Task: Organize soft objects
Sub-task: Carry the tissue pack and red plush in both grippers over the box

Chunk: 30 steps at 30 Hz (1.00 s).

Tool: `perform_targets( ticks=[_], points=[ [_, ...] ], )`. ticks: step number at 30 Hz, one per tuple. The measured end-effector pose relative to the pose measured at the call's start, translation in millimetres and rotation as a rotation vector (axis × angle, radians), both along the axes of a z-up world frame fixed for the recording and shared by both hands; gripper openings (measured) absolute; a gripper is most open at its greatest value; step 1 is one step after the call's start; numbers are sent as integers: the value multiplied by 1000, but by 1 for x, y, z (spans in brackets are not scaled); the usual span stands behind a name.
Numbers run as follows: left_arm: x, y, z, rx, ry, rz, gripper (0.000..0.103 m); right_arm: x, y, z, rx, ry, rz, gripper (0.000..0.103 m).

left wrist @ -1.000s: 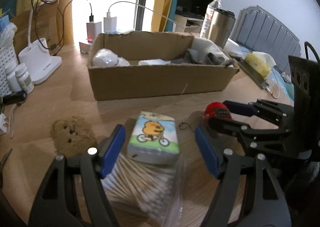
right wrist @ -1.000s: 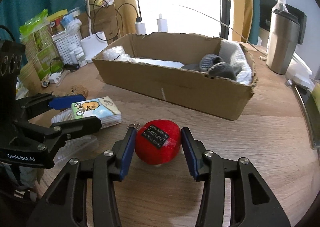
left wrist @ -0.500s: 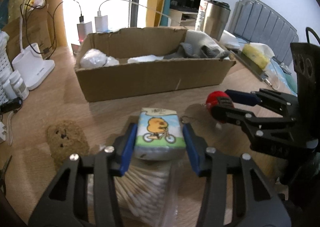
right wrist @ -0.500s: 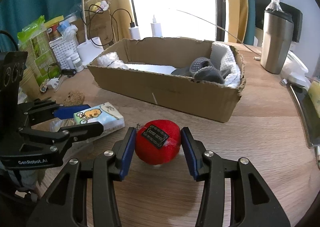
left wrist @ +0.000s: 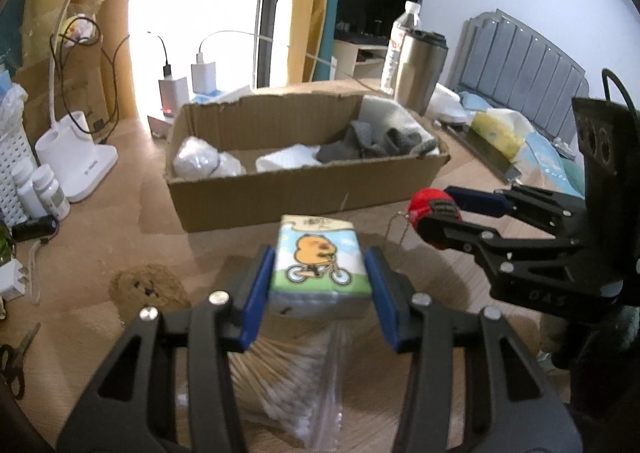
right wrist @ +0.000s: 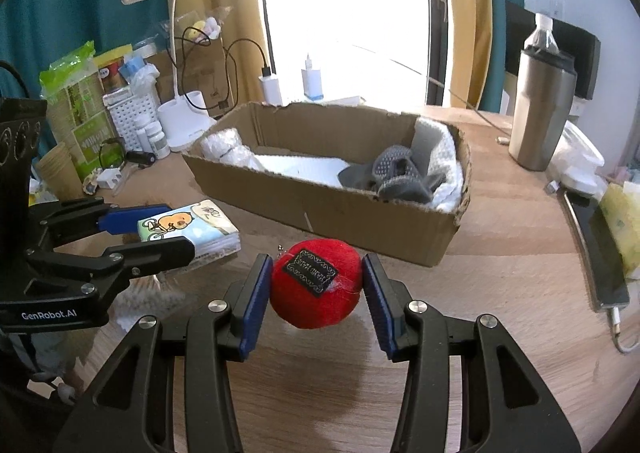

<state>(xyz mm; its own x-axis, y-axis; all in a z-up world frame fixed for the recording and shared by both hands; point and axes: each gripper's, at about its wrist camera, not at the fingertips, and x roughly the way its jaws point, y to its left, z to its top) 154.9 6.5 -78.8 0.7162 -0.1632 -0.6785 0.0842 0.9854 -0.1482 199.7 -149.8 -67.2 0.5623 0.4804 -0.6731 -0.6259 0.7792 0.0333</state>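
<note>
A tissue pack (left wrist: 320, 265) printed with a yellow cartoon on a bicycle hangs above the table, my left gripper (left wrist: 320, 273) shut on its sides. It also shows in the right wrist view as the tissue pack (right wrist: 188, 229) at the left. My right gripper (right wrist: 316, 285) is shut on a red felt ball (right wrist: 316, 293) with a black label and a small chain, lifted off the wood; the same ball (left wrist: 424, 209) appears at the right of the left wrist view. Beyond both stands the open cardboard box (right wrist: 320, 209) with grey socks (right wrist: 396, 173), white cloth and bubble wrap inside.
A bag of cotton swabs (left wrist: 288, 385) lies under the left gripper, and a brown plush (left wrist: 148, 289) sits left of it. A lamp base (left wrist: 76, 157), pill bottles, chargers and a white basket crowd the left. A steel tumbler (right wrist: 540, 113), a phone and tissues stand at the right.
The left gripper's jaws closed onto the tissue pack and lifted it off the swab bag. The right gripper kept its hold on the red ball and raised it slightly.
</note>
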Motion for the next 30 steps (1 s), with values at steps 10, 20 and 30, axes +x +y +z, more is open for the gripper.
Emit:
perform_targets(
  ticks=[10, 20, 30],
  points=[
    [-7, 7, 26, -4, -61, 7, 48, -4, 1, 22, 7, -51, 0, 49],
    [-8, 14, 41, -7, -95, 16, 48, -2, 6, 37, 11, -82, 6, 49],
    [-6, 21, 57, 4, -125, 26, 48, 4, 8, 53, 24, -117, 9, 49]
  ],
)
